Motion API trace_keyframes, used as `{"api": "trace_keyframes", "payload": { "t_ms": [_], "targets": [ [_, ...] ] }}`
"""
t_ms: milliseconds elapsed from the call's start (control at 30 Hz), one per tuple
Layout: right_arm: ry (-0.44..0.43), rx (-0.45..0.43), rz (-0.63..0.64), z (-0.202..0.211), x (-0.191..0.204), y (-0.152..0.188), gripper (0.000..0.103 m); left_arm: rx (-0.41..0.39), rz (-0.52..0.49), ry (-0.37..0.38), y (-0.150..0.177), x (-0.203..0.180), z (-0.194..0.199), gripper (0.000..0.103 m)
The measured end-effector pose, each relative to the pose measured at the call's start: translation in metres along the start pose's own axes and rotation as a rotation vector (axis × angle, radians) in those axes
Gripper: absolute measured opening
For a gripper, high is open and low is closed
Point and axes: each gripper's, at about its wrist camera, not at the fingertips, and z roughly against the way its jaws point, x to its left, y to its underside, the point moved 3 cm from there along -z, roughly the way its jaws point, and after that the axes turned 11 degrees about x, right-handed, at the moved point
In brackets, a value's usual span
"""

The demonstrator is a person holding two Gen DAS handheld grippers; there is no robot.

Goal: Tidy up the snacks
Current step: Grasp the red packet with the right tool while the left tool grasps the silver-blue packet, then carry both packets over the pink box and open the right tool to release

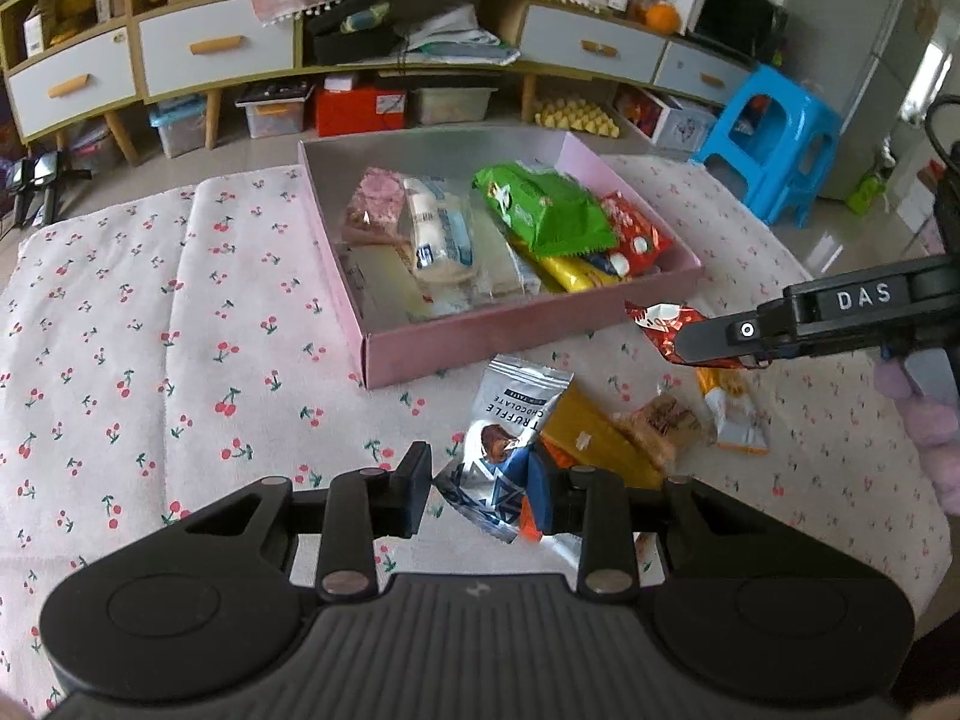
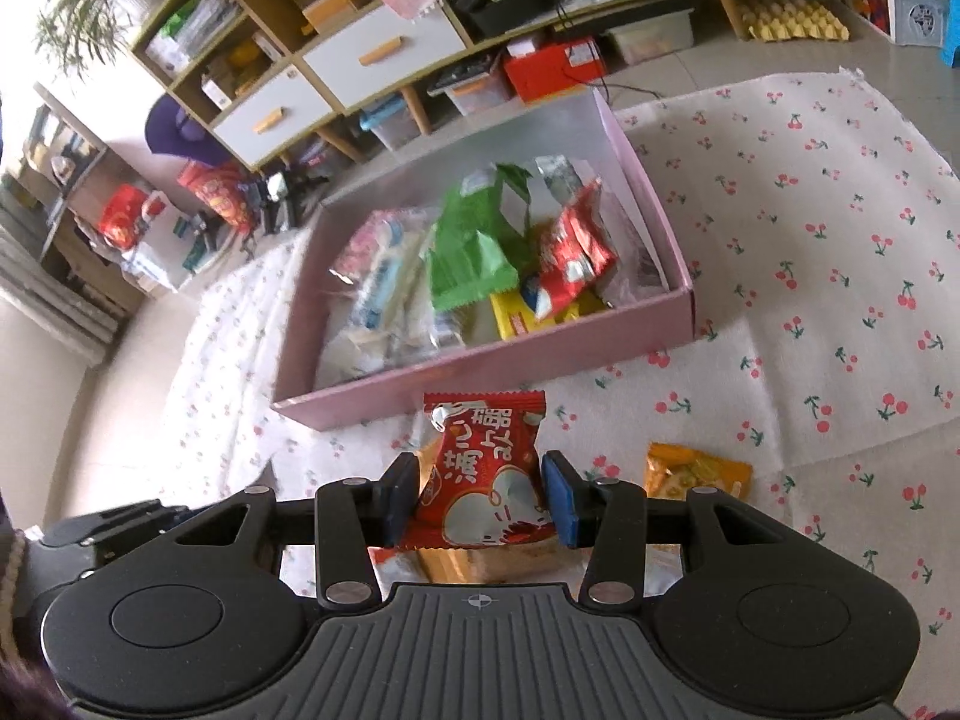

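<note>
A pink box (image 1: 480,339) (image 2: 480,366) on the cherry-print cloth holds several snack packs, among them a green one (image 1: 546,210) (image 2: 474,252). My left gripper (image 1: 480,489) has its jaws around a silver truffle chocolate pouch (image 1: 510,420) that lies on the cloth in front of the box. My right gripper (image 2: 480,498) is shut on a red snack packet (image 2: 486,474) and holds it above the cloth near the box's front wall. It also shows in the left wrist view (image 1: 678,330) at the right, with the red packet (image 1: 660,324).
Loose snacks lie by the pouch: a yellow pack (image 1: 594,432), a brown bar (image 1: 660,420), an orange-and-white pack (image 1: 732,408) (image 2: 696,474). A low cabinet (image 1: 210,48) with bins beneath and a blue stool (image 1: 774,138) stand beyond the cloth.
</note>
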Motion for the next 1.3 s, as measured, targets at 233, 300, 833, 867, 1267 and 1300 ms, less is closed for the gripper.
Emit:
{"api": "trace_keyframes", "payload": {
  "t_ms": [233, 300, 833, 867, 1267, 1300],
  "targets": [
    [-0.067, -0.080, -0.004, 0.010, 0.010, -0.017, 0.044, -0.057, 0.109, 0.008, -0.022, 0.000, 0.004, 0.030],
    [-0.081, -0.101, -0.023, 0.009, 0.010, -0.024, 0.044, -0.065, 0.147, 0.004, -0.027, 0.002, 0.002, 0.030],
    [-0.132, -0.076, -0.079, -0.021, 0.023, -0.041, 0.046, -0.094, 0.304, -0.070, -0.049, 0.013, -0.022, 0.030],
    [-0.117, -0.069, -0.056, -0.020, 0.025, -0.039, 0.047, -0.093, 0.295, -0.073, -0.048, 0.013, -0.020, 0.030],
    [0.098, 0.073, 0.089, -0.056, 0.027, -0.021, 0.049, -0.083, 0.250, -0.085, -0.038, 0.011, -0.006, 0.030],
    [0.111, 0.078, 0.095, -0.060, 0.027, -0.021, 0.047, -0.082, 0.250, -0.084, -0.038, 0.011, -0.007, 0.030]
  ]
}}
